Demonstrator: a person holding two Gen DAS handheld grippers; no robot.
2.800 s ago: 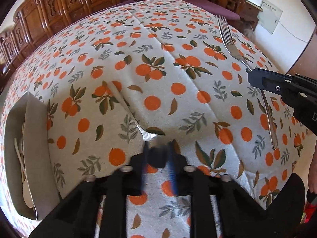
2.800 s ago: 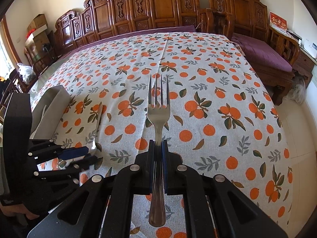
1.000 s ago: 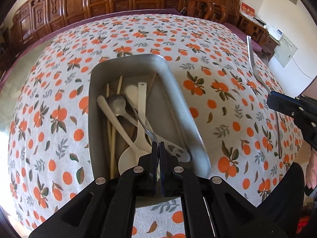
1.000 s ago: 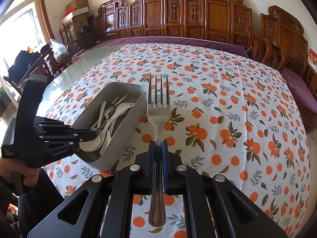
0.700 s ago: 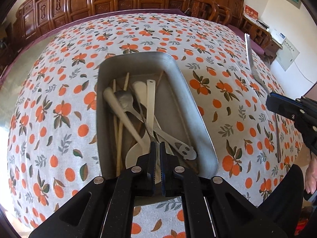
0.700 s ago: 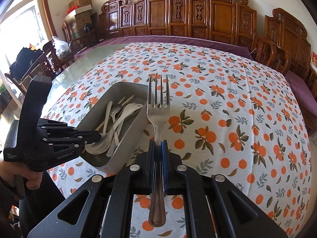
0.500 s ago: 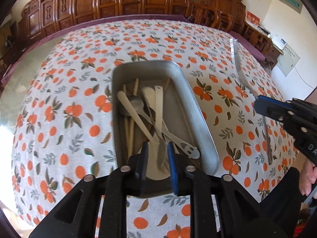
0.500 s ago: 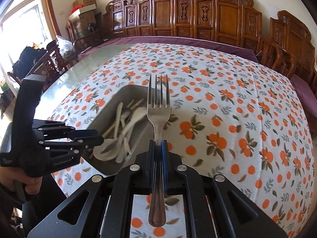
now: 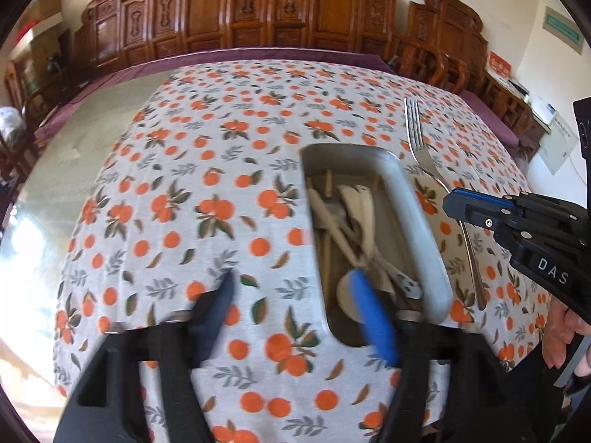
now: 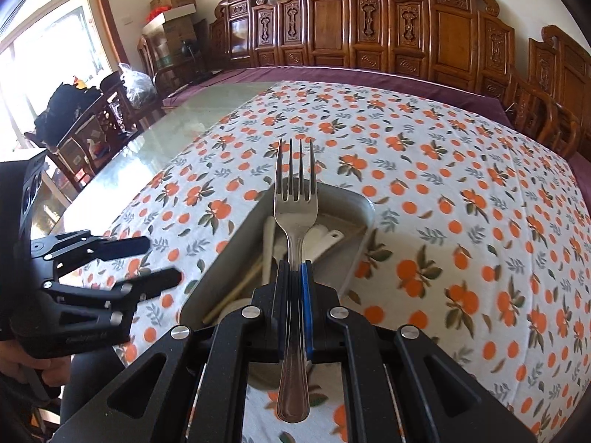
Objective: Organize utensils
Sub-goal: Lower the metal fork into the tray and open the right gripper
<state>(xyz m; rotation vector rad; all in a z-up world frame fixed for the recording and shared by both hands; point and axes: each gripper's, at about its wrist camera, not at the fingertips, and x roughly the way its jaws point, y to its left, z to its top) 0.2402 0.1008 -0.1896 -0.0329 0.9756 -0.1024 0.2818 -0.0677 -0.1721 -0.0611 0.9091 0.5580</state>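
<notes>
A grey metal tray (image 9: 417,217) (image 10: 360,240) holds several white and wooden utensils (image 9: 347,221) on the orange-print tablecloth. My left gripper (image 9: 295,302) is open wide and empty, its blue-padded right finger over the tray's near end. It shows at the left of the right wrist view (image 10: 155,262). My right gripper (image 10: 293,273) is shut on a metal fork (image 10: 295,199), tines pointing forward, held above the tray. The fork (image 9: 424,155) and right gripper (image 9: 465,203) show at the right of the left wrist view, beside the tray.
The tablecloth (image 9: 207,192) covers part of a glass-topped table (image 10: 177,118). Carved wooden chairs (image 10: 369,26) line the far side. Boxes and a dark chair (image 10: 92,110) stand at the left near a window.
My left gripper has let go of the spoon into the tray, opened wide and swung left. My right gripper has brought the fork over the tray.
</notes>
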